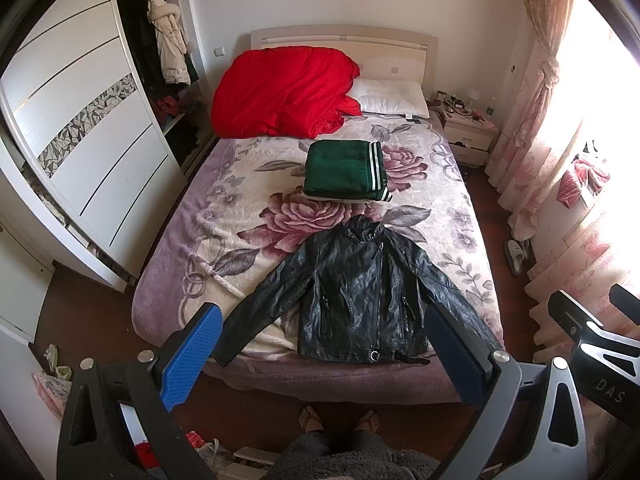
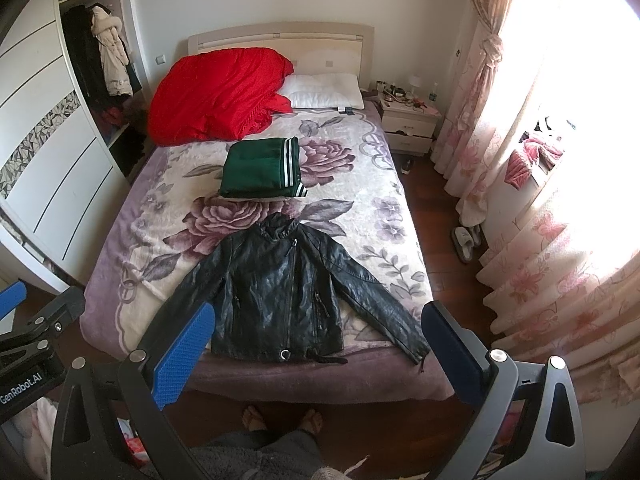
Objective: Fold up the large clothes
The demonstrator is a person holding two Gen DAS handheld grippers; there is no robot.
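Observation:
A black leather jacket [image 1: 352, 292] [image 2: 280, 292] lies flat and face up at the foot of the bed, sleeves spread to both sides, zip closed. Beyond it sits a folded green garment with white stripes [image 1: 346, 172] [image 2: 262, 168]. My left gripper [image 1: 324, 356] is held open in the air in front of the bed's foot, nothing between its blue pads [image 1: 192, 356]. My right gripper [image 2: 320, 352] is open too, at the same height, empty. Each gripper shows at the edge of the other's view.
The bed [image 1: 176, 240] has a floral blanket, a red quilt [image 1: 280, 92] and a white pillow [image 1: 392, 96] at its head. A wardrobe [image 1: 80, 128] stands left, a nightstand [image 1: 468, 132] and curtains [image 2: 540, 240] right. A person's feet [image 2: 280, 420] stand on the floor below.

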